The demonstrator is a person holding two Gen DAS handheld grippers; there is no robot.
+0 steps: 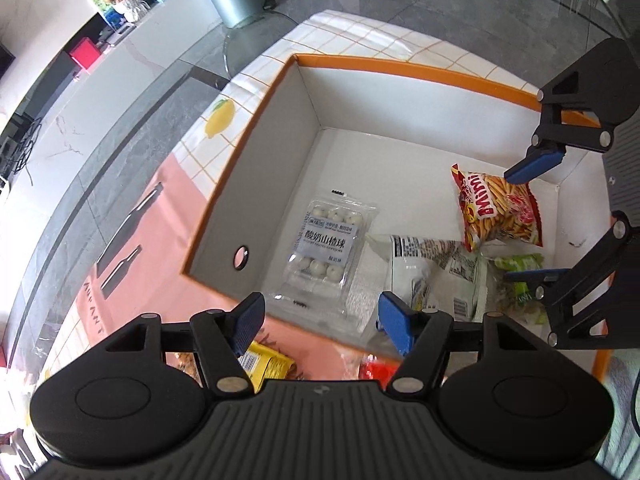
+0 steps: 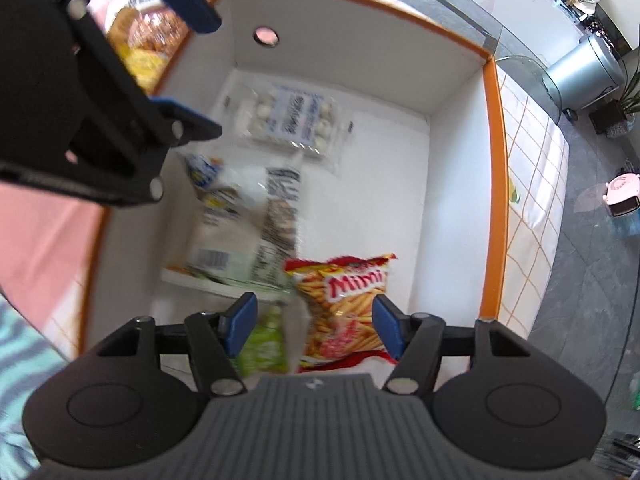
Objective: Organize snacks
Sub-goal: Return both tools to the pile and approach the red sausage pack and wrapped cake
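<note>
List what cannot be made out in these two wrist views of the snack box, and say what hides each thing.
- Yellow packet, left wrist view: mostly behind the left gripper.
- Red packet, same view: cut off by the gripper body.
- Green packet, right wrist view: blurred, partly behind the right gripper.
- White bag: print smeared by blur.

box [image 1: 400, 65] orange rim, white inside | Mimi bag [image 1: 498, 210] red-yellow | tablecloth [image 1: 168, 200] pink, white grid

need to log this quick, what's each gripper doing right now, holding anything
Left gripper: open, holding nothing, above the box.
Right gripper: open, holding nothing, above the Mimi snack bag.
</note>
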